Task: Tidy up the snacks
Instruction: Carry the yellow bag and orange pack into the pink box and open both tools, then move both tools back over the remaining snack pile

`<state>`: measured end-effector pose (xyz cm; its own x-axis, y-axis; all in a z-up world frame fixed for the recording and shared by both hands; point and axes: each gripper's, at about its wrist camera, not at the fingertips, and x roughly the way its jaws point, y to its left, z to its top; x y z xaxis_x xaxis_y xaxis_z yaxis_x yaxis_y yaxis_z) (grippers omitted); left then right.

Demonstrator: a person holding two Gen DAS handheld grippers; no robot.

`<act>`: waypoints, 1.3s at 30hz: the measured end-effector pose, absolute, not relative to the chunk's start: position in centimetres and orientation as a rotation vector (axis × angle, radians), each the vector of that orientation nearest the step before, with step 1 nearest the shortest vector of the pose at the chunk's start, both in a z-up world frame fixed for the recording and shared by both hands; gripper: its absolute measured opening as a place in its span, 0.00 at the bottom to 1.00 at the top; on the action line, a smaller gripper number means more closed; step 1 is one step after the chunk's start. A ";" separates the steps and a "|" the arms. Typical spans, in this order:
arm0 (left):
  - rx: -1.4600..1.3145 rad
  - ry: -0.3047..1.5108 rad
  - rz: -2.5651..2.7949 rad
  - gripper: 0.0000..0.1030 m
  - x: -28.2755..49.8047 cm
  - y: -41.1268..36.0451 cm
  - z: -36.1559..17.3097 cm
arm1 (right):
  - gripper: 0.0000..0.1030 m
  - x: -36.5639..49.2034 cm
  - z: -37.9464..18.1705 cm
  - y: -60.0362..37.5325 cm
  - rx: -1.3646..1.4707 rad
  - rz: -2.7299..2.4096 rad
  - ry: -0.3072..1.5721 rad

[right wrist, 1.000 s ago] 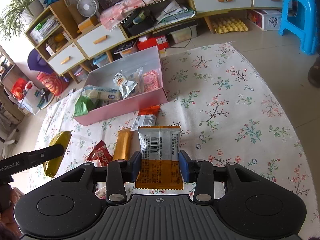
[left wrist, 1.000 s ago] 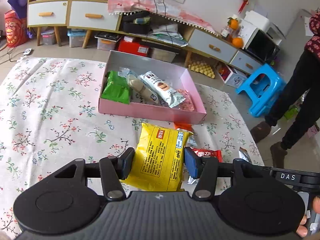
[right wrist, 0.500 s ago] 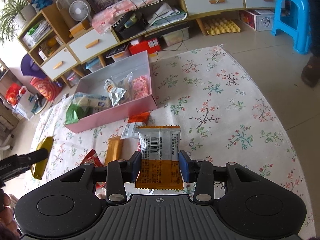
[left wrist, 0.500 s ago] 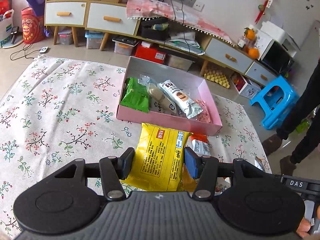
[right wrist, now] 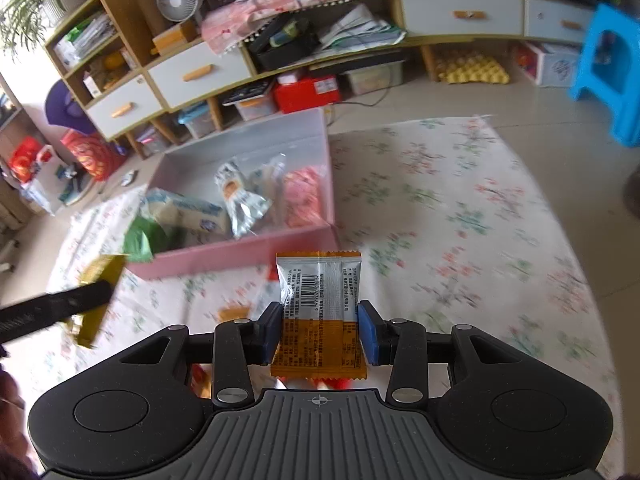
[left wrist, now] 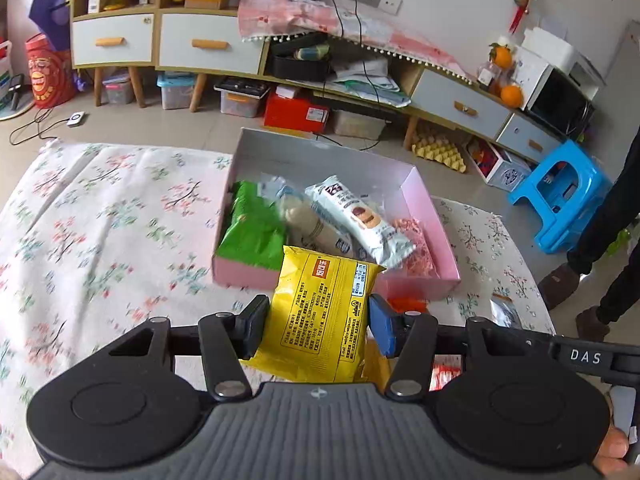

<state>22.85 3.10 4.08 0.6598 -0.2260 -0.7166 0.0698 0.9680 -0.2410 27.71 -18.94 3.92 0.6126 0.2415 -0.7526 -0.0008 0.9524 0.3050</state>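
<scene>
Holding a yellow bag (left wrist: 320,316) clamped in the left claw (left wrist: 316,326), raised just before the pink box's (left wrist: 444,236) near wall. Gripping an orange-and-silver packet (right wrist: 319,312) in the right claw (right wrist: 319,334), above the floral surface (right wrist: 460,220), near the box, which holds several snacks.
</scene>
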 end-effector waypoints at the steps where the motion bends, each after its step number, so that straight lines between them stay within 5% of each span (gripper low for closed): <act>1: -0.203 0.838 -0.173 0.48 23.5 3.1 4.0 | 0.38 28.3 4.0 -18.8 0.298 0.155 0.902; 15: -0.170 0.948 -0.204 0.42 30.4 1.8 0.8 | 0.38 37.2 3.2 -14.8 0.349 0.259 0.909; 29: -0.189 0.837 -0.166 0.37 32.4 2.3 0.3 | 0.43 39.1 0.2 -15.9 0.419 0.194 0.886; 32: -0.222 0.847 -0.192 0.46 32.3 2.4 1.0 | 0.56 38.6 1.5 -16.3 0.430 0.217 0.847; 34: -0.255 0.798 -0.183 0.62 31.7 2.9 2.3 | 0.57 38.3 2.6 -16.8 0.423 0.208 0.828; 39: -0.321 0.758 -0.154 0.69 30.3 4.7 4.4 | 0.57 37.7 3.8 -17.9 0.452 0.185 0.834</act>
